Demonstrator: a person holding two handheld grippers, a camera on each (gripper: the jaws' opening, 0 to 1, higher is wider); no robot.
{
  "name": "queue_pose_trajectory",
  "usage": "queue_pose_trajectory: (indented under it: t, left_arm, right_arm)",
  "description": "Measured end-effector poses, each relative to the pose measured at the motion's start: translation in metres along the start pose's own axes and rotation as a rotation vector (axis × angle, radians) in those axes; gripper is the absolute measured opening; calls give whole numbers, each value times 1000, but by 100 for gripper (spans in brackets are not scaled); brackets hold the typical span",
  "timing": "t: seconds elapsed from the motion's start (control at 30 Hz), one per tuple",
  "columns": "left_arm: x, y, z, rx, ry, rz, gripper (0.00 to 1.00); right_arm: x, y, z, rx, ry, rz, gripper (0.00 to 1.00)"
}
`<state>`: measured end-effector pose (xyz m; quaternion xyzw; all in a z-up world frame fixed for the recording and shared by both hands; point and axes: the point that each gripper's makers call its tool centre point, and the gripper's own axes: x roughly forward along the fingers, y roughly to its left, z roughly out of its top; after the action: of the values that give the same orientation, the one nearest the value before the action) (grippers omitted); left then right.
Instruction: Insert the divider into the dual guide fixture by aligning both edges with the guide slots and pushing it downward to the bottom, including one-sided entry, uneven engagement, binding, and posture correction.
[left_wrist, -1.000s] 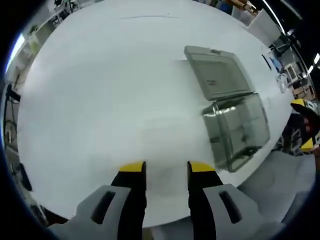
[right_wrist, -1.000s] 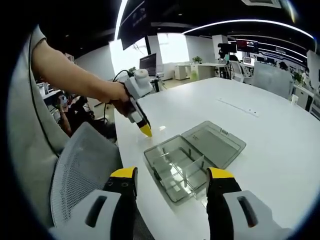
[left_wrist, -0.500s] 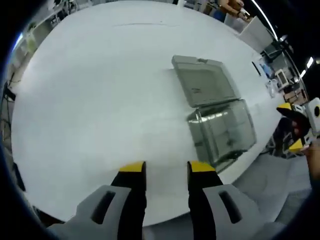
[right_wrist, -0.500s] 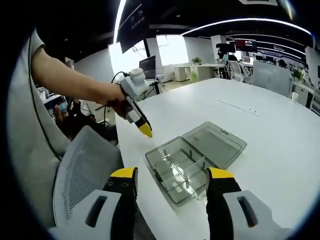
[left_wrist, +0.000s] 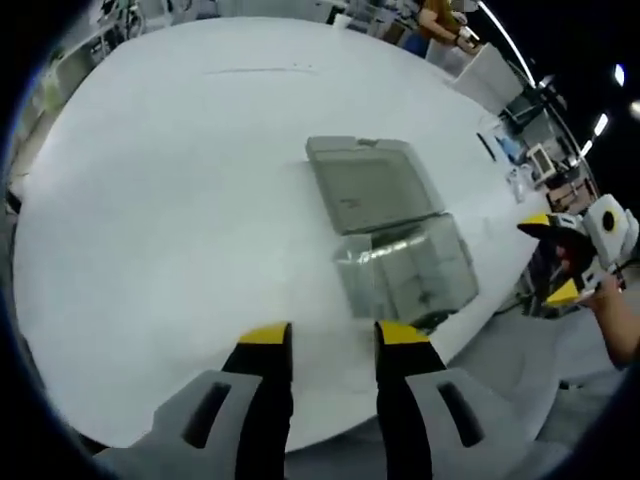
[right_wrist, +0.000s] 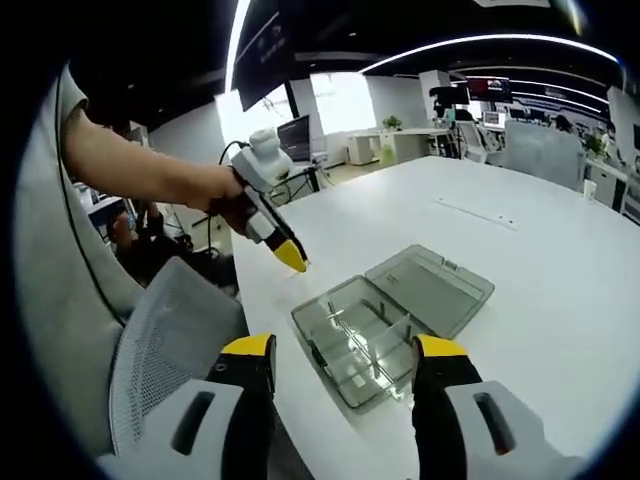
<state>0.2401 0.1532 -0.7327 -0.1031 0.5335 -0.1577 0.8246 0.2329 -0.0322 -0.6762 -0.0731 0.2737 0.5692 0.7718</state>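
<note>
While both grippers hovered empty, left gripper (left_wrist: 331, 336) gapped narrowly, right gripper (right_wrist: 345, 350) wide; clear box (right_wrist: 357, 340) sat on table (left_wrist: 180, 200), lid (left_wrist: 372, 185) open, dividers probably inside.

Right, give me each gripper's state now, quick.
Left tongs: open, holding nothing, above the white table short of the clear box.
Right tongs: open, holding nothing, near the box's edge.

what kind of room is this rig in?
Looks like an open-plan office or lab: a large white table, a mesh chair, long ceiling light strips and desks with monitors behind.
</note>
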Motion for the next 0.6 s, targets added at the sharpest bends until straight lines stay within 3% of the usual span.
queue_pose_trajectory:
  t: [0.6]
  left_arm:
    - [-7, -38, 14, 26, -54, -117, 29]
  right_arm:
    - [-3, -3, 4, 29, -22, 11, 51]
